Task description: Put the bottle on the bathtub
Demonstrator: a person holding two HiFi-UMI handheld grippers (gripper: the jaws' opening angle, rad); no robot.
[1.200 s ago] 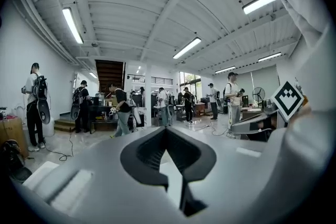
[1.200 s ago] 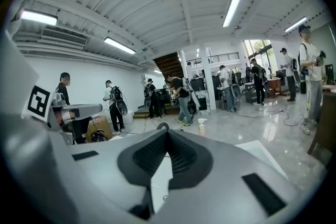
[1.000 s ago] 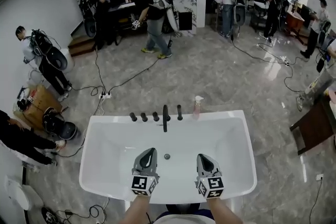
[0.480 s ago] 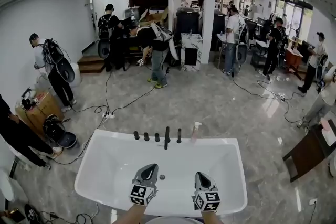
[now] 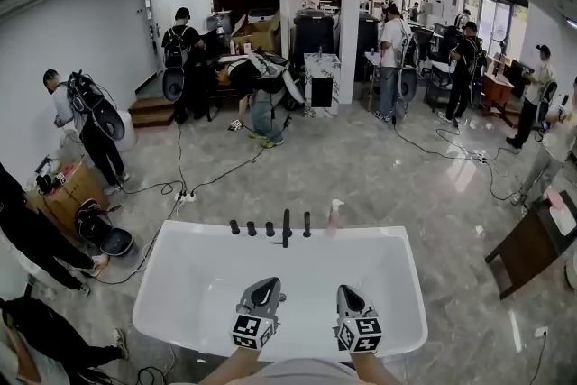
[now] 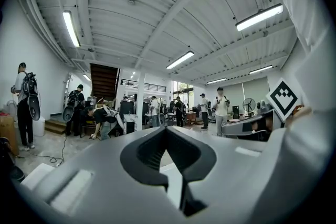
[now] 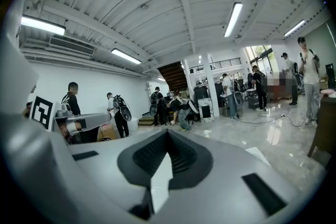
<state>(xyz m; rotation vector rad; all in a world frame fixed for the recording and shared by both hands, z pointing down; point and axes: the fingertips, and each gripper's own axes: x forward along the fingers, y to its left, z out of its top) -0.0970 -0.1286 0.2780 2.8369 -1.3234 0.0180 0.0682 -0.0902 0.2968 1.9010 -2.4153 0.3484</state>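
A small clear bottle [image 5: 334, 216] with a pale pump top stands upright on the far rim of the white bathtub [image 5: 383, 237], just right of the black faucet [image 5: 286, 228]. In the head view my left gripper [image 5: 267, 284] and right gripper [image 5: 346, 291] hover side by side over the near part of the tub, far from the bottle. Both point across the tub towards the faucet. The left gripper [image 6: 166, 128] has its jaws closed together with nothing between them. The right gripper [image 7: 167, 131] is likewise shut and holds nothing. Neither gripper view shows the bottle.
Black knobs [image 5: 251, 229] line the far rim beside the faucet. Cables and a power strip [image 5: 185, 196] lie on the marble floor behind the tub. A cardboard box [image 5: 65, 189] and a black bag [image 5: 101, 228] sit at the left, a brown table [image 5: 532, 243] at the right. Several people stand farther back.
The head view has tilted up, so the tub sits lower in the picture and more of the room shows. Both shut grippers have drifted slightly over the tub. The bottle has stayed put.
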